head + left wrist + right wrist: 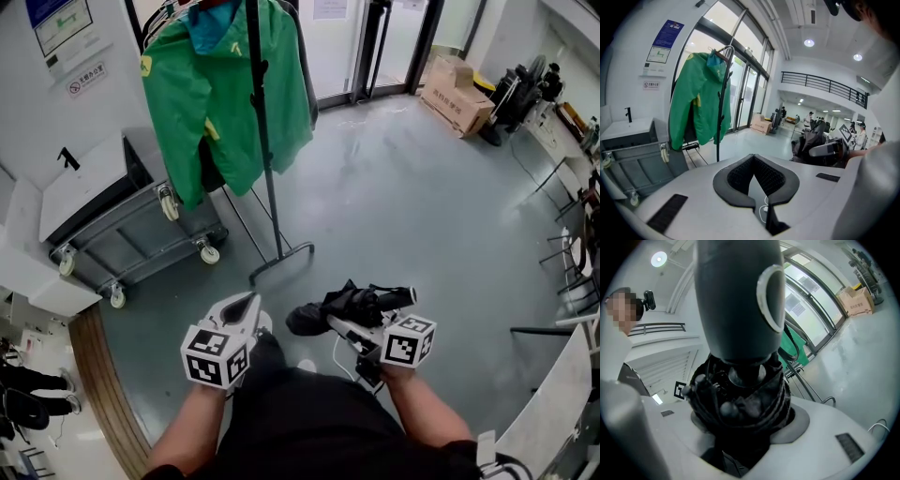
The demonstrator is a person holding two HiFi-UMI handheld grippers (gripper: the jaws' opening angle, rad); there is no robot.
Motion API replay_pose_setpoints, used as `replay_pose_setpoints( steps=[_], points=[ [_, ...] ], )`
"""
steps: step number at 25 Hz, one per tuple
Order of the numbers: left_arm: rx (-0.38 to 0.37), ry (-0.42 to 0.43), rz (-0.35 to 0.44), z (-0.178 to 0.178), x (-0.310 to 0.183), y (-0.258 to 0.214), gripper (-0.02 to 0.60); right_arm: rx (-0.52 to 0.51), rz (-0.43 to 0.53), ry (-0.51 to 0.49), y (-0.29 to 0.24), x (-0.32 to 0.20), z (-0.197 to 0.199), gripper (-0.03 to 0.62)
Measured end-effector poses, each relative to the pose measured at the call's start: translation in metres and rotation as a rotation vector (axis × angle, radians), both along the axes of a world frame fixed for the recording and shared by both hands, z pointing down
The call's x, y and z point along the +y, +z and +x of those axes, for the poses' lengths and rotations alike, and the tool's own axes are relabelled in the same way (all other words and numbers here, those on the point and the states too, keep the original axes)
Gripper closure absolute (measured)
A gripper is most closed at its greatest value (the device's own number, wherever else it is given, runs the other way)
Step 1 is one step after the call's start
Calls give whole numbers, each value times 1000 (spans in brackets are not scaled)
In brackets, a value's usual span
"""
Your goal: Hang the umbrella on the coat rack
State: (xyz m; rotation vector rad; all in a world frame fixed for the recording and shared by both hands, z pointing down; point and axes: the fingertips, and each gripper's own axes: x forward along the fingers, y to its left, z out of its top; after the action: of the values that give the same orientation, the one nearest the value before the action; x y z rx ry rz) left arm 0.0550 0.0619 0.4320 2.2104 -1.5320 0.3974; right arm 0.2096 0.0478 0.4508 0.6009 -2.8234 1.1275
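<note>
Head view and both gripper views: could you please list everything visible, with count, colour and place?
coat rack: one, black, standing on the floor, upper middle
jacket: one, green, hanging on the coat rack
cart: one, grey, wheeled, left of the coat rack
cardboard boxes: brown, count unclear, beside the glass doors
umbrella: one, black, folded, grey handle, held in the right gripper
left gripper: one, white, jaws together, empty
right gripper: one, white, shut on the umbrella

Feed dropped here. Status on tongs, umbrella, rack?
Left tongs shut, empty. Right tongs shut on folded umbrella. Coat rack ahead, green jacket on it.
</note>
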Motion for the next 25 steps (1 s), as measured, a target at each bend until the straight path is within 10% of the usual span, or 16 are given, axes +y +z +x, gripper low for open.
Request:
replay_pose_setpoints(
  steps=[17, 25],
  points=[
    [33, -12, 0, 1, -19, 9, 566, 90, 3, -50, 18, -9, -2, 359],
    [45, -3, 7, -59, -107, 5, 566, 153, 22, -71, 22, -90, -67, 359]
  ],
)
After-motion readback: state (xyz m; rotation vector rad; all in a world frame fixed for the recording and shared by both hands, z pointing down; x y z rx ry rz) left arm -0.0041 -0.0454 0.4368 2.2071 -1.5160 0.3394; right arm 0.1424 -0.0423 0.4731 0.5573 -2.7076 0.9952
